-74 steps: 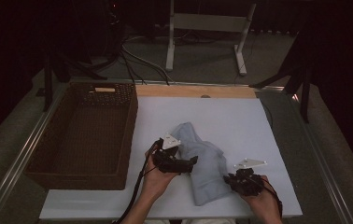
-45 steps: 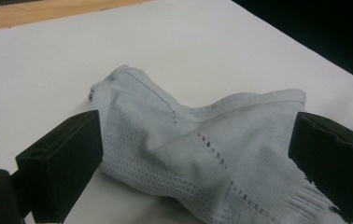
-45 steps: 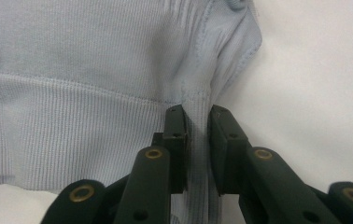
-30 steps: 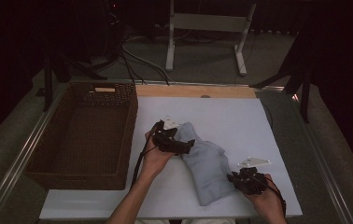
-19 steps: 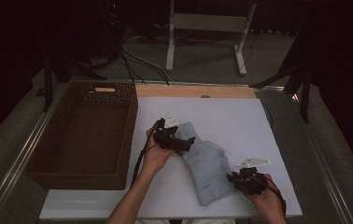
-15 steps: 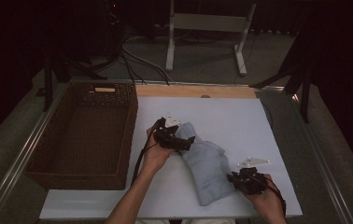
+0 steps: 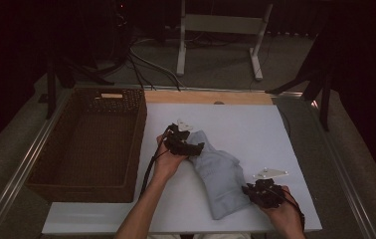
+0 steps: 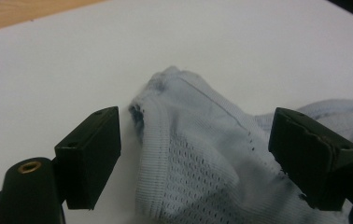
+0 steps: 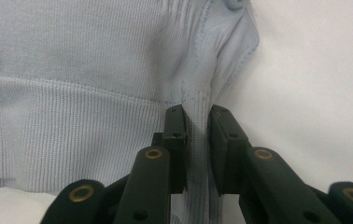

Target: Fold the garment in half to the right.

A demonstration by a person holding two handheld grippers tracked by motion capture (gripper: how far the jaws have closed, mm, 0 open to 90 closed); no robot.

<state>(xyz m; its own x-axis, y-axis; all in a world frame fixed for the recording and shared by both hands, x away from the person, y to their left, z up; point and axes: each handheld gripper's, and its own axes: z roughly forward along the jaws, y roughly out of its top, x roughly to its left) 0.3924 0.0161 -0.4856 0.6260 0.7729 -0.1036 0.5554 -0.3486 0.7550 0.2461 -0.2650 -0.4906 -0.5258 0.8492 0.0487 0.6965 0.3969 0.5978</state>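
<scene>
A: Why is the pale blue garment (image 7: 219, 177) stretched slantwise across the white tabletop (image 7: 255, 129), to the right of the wicker basket (image 7: 89, 144)?

B: Because it is worked from both ends. Its far end points back toward the basket, and its near end lies farther from the basket, by the table's front edge. My guess is that it is being straightened or folded before it goes in.

A: And the right gripper (image 9: 198, 122)?

B: Its jaws are pinched nearly together on a fold of the ribbed hem at the end of the garment away from the basket. That anchors the cloth so it cannot slide.

A: The left gripper (image 8: 193, 149) looks different.

B: Yes. Its jaws stand wide apart, one on each side of the bunched mesh end of the garment that lies nearer the basket, and they hold nothing. The cloth sits between them, apart from both pads as far as I can tell. I judge it is lined up to close on that raised corner.

A: Is the basket in use?

B: It stands empty beside the garment, well clear of both hands.
</scene>
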